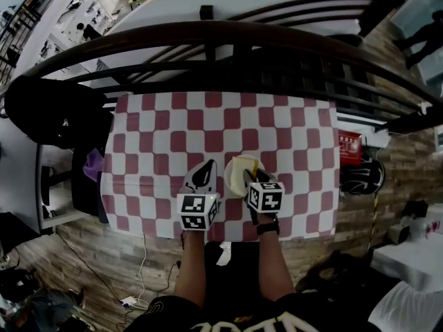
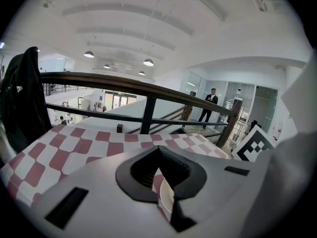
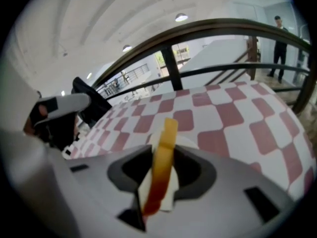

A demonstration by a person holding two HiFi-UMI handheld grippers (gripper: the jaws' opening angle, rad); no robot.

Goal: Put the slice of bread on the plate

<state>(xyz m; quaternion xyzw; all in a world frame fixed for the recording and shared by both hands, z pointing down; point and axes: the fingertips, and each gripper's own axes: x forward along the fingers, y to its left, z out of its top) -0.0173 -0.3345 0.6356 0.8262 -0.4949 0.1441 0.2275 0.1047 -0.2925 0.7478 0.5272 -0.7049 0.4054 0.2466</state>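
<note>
A slice of bread (image 3: 164,157) with a yellow-brown crust stands on edge between the jaws of my right gripper (image 3: 159,185), which is shut on it. In the head view that gripper (image 1: 257,179) holds the slice (image 1: 248,165) just over a white plate (image 1: 234,179) on the checked tablecloth (image 1: 173,137), near the table's front edge. Part of the plate (image 3: 190,142) shows beyond the jaws. My left gripper (image 1: 205,167) hovers just left of the plate, jaws together with nothing in them. Through its narrow slit (image 2: 161,178) I see the plate's rim (image 2: 167,198).
A dark curved railing (image 1: 208,37) runs behind the table. A black jacket (image 1: 48,109) hangs over a chair at the left. A red box (image 1: 349,146) and a dark bag (image 1: 363,176) lie off the table's right side. A person (image 2: 210,103) stands far beyond the rail.
</note>
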